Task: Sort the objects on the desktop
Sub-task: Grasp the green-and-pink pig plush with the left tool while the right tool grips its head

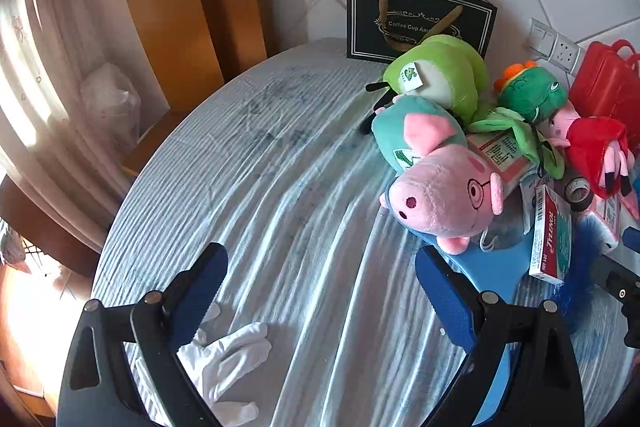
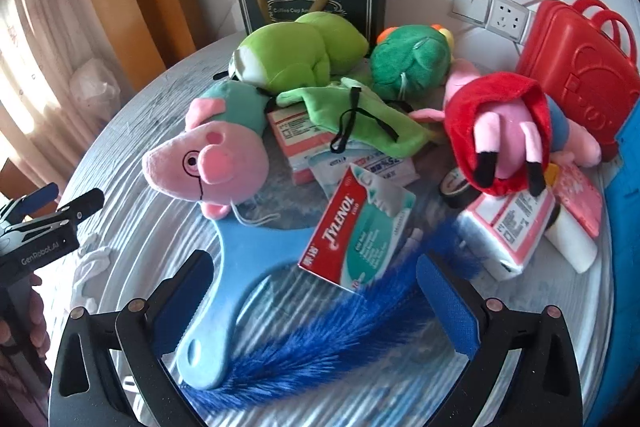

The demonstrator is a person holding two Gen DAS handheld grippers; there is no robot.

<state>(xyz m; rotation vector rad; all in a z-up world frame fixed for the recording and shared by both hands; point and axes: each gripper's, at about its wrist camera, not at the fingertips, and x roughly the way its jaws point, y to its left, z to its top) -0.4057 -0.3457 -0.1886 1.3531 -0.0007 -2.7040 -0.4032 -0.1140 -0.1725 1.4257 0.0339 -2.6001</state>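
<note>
So we had both grippers hovering over the round tabletop (image 1: 280, 167) with its wrinkly pale-blue striped cloth, and neither was holding a thing. The left gripper (image 1: 320, 291) was spread wide over bare cloth, with a crumpled white cotton glove (image 1: 228, 359) lying just under its left finger. The right gripper (image 2: 314, 291) was just as wide open, sitting right above the fluffy dark-blue feather duster (image 2: 320, 339) and the light-blue plastic hand mirror (image 2: 224, 279).

The pile was heaped toward the wall side: a pink pig plush with glasses and a teal body (image 2: 208, 163), a lime-green plush (image 2: 296, 55), a pig plush in a red dress (image 2: 500, 135), and a red-and-white Tylenol carton (image 2: 356, 231) leaning on the mirror.

We figured the carton was the easy pick: light and stiff, but crushable, so we'd pinch it gently across the flat faces. The plushies looked soft and squashy, so we'd take them round the body.
</note>
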